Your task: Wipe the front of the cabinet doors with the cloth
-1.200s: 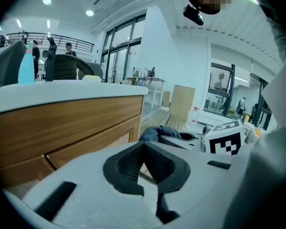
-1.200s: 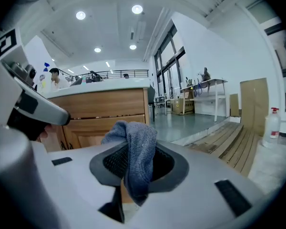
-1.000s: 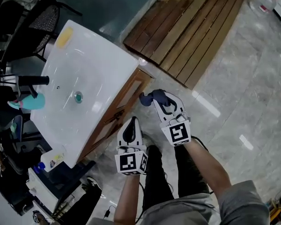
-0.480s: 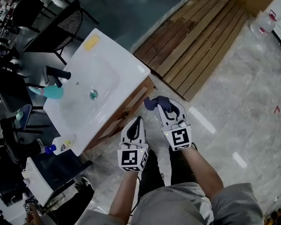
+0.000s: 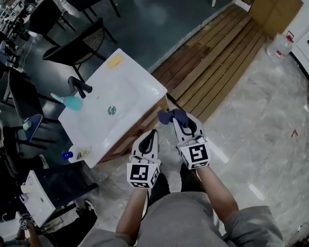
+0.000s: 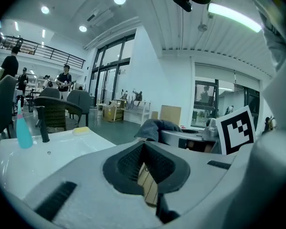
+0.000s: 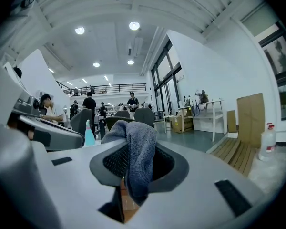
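Head view: the camera has risen since a second ago. The cabinet (image 5: 152, 115) sits farther off and the right tongs (image 5: 179, 120) are clear of its door, so wiping is paused or done. Nothing blocks the door; decking (image 5: 216, 50) lies beside

Left gripper view: left tongs (image 6: 148, 178) closed, empty

Right gripper view: tongs clamp the cloth (image 7: 136, 151), near the cabinet corner
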Demonstrator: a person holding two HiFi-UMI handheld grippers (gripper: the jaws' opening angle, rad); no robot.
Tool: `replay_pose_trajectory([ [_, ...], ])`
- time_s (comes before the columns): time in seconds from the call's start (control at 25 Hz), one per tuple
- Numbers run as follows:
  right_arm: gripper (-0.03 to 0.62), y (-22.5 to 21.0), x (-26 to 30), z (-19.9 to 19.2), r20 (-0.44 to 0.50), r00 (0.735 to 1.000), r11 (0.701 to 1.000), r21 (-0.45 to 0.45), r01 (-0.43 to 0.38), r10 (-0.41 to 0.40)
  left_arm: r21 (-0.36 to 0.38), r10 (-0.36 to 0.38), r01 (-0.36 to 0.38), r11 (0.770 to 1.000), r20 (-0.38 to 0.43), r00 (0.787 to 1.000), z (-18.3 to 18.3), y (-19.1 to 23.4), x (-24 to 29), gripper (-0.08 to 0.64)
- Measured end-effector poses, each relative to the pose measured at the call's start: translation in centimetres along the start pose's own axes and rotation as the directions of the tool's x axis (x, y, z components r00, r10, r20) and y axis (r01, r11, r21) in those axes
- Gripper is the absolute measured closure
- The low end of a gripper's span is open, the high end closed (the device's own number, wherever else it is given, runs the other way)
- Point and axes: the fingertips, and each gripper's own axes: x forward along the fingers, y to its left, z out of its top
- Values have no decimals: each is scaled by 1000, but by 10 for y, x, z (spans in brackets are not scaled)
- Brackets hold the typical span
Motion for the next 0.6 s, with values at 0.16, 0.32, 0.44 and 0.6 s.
replay_pose_trajectory([
  [0.16, 502, 14, -15, 34, 16, 1000, 1000, 3, -13, 13, 8, -1, 1, 1000, 48, 999, 33, -2, -15, 552],
  [0.32, 502, 31, -29, 60, 21, 999, 1000, 5, -26, 26, 32, -11, 8, 999, 96, 995, 61, -3, -33, 552],
  [0.44, 502, 43, -39, 80, 50, 998, 999, -16, -34, 35, 42, -22, 17, 999, 117, 993, 76, -4, -45, 554],
  [0.6, 502, 54, -44, 101, 81, 996, 998, -45, -33, 37, 60, -38, 30, 998, 147, 988, 92, -4, -59, 553],
])
